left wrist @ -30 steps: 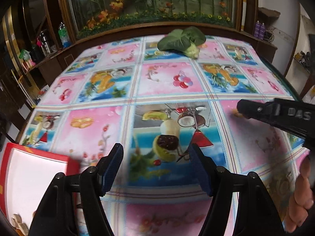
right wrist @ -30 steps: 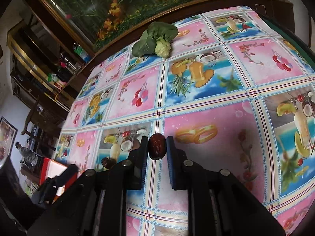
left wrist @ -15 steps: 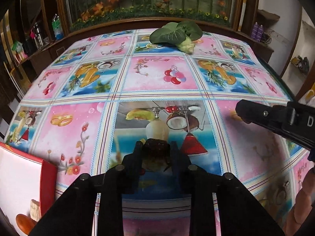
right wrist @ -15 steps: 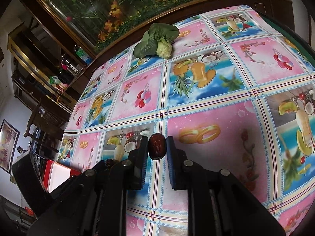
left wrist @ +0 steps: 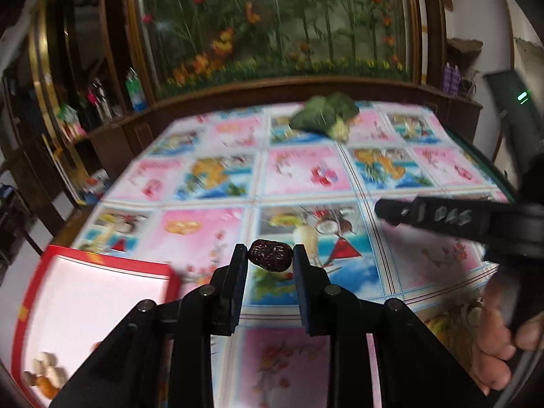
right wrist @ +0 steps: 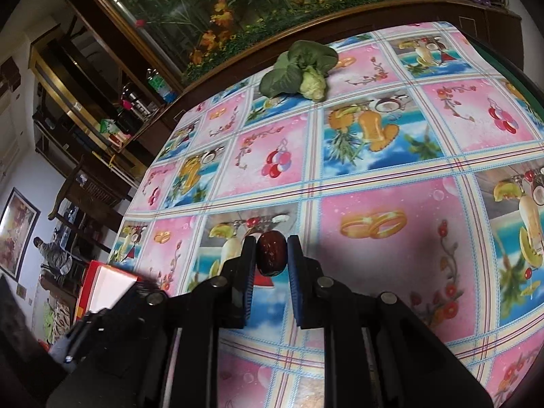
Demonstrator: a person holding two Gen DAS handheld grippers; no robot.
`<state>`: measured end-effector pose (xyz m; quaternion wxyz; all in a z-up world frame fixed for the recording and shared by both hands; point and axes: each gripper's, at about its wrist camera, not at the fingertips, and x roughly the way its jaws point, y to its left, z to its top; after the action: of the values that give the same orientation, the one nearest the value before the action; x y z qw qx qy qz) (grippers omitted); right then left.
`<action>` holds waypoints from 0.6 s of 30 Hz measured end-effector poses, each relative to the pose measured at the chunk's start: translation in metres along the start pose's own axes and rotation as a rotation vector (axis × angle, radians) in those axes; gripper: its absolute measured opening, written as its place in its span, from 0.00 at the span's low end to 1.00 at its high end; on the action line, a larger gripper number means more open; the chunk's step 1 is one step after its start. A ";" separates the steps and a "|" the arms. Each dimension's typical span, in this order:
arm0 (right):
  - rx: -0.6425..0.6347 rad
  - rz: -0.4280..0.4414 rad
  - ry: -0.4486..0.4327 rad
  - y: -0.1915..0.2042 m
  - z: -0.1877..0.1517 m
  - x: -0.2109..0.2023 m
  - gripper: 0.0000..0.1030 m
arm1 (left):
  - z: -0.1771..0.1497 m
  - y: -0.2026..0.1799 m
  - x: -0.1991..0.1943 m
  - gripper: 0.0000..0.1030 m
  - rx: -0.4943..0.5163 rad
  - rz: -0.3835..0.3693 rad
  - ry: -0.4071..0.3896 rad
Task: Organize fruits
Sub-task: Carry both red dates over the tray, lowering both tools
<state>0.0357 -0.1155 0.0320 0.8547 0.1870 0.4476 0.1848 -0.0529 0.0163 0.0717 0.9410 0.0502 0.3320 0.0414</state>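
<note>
My left gripper (left wrist: 269, 259) is shut on a dark red wrinkled date (left wrist: 270, 255) and holds it above the patterned tablecloth. My right gripper (right wrist: 271, 254) is shut on a second dark red date (right wrist: 270, 252), also held above the cloth. A red-rimmed white tray (left wrist: 102, 265) lies at the lower left of the left wrist view, with a few pale and orange pieces (left wrist: 44, 374) in its near corner. The tray also shows in the right wrist view (right wrist: 105, 280), left of the right gripper. The right gripper's arm (left wrist: 459, 217) crosses the right side of the left wrist view.
A leafy green vegetable (right wrist: 302, 68) lies at the far side of the table (right wrist: 391, 176); it also shows in the left wrist view (left wrist: 326, 115). A wooden cabinet with a flower display (left wrist: 272, 34) stands behind the table. Shelves with bottles (left wrist: 102, 102) stand at the left.
My left gripper closed on a date lying on the cloth, then lifted it and turned left toward the tray. My right gripper kept hold of its date and barely moved.
</note>
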 end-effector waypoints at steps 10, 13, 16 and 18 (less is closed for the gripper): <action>-0.131 0.048 -0.057 0.038 -0.020 -0.012 0.20 | -0.011 0.034 -0.051 0.25 -0.044 0.047 -0.084; -0.166 0.073 -0.111 0.049 -0.028 -0.021 0.20 | -0.015 0.045 -0.059 0.25 -0.062 0.061 -0.092; -0.182 0.100 -0.132 0.056 -0.033 -0.026 0.20 | -0.019 0.057 -0.067 0.25 -0.081 0.084 -0.103; -0.196 0.109 -0.140 0.061 -0.037 -0.027 0.20 | -0.021 0.066 -0.071 0.25 -0.096 0.102 -0.104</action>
<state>-0.0181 -0.0704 0.0603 0.8867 0.1391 0.3560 0.2601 -0.1241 0.0756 0.1072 0.9551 0.0241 0.2770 0.1027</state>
